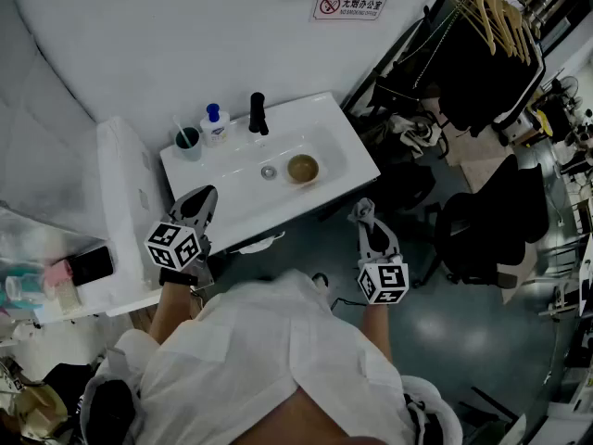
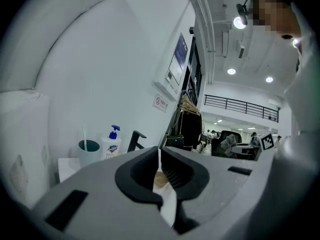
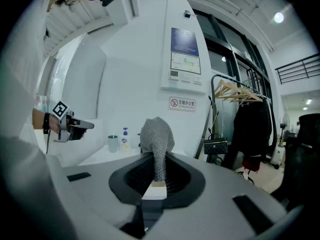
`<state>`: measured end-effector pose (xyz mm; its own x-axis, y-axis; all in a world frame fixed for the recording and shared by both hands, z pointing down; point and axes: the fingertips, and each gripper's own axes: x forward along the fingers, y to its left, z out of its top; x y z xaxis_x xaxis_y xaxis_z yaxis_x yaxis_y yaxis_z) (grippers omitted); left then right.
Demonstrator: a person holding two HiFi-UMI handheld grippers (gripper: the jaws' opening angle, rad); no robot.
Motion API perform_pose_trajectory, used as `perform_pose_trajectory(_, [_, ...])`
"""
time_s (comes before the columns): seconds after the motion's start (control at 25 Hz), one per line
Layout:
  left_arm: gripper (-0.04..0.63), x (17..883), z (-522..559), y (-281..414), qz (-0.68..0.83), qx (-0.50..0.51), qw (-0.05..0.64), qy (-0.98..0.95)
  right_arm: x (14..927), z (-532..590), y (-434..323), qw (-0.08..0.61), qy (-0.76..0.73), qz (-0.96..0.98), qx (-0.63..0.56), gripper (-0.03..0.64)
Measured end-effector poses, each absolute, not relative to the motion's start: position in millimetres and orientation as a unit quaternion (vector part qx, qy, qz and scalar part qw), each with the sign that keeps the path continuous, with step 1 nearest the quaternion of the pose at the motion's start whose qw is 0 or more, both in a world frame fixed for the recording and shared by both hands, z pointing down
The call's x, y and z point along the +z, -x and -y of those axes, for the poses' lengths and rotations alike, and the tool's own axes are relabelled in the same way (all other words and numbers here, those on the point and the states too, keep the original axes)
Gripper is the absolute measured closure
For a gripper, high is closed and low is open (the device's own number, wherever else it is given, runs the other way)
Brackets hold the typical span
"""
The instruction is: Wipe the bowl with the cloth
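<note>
White shirt fabric [image 1: 278, 360] is filling the near edge of the head view, and the person's two arms are reaching out from under it. The right gripper [image 1: 363, 209] is pinching a grey knitted cloth [image 3: 157, 136] tight between its jaws, the cloth bunching up above them; it is hovering over the dark floor just off the sink's [image 1: 347, 137] front right corner. The left gripper [image 1: 206, 197] is carrying nothing, its jaws pressing together, and it is hanging at the sink's front left edge. Further on, a brownish bowl [image 1: 302, 167] is sitting in the white basin just beside the drain [image 1: 268, 171]. Along the back ledge a black tap [image 1: 258, 114], a soap bottle [image 1: 215, 124] and a cup [image 1: 188, 143] are standing against the wall.
</note>
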<state>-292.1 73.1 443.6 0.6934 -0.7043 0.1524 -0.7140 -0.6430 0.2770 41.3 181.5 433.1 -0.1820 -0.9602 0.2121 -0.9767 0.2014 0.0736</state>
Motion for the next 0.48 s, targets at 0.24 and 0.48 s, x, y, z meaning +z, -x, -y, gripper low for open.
perform_pose_trajectory(0.24, [0.572,442.8,-72.1,290.1,0.387,0.016,0.158,-0.908,434.8,-182.5,-44.3,0.107,-0.634,0.765,0.041,0.566])
perform_pose_trajectory(0.48, [0.572,443.7,-71.4,290.3,0.385,0.018,0.158,-0.909,436.9,-180.9,-41.9,0.11,-0.633,0.765,0.041,0.566])
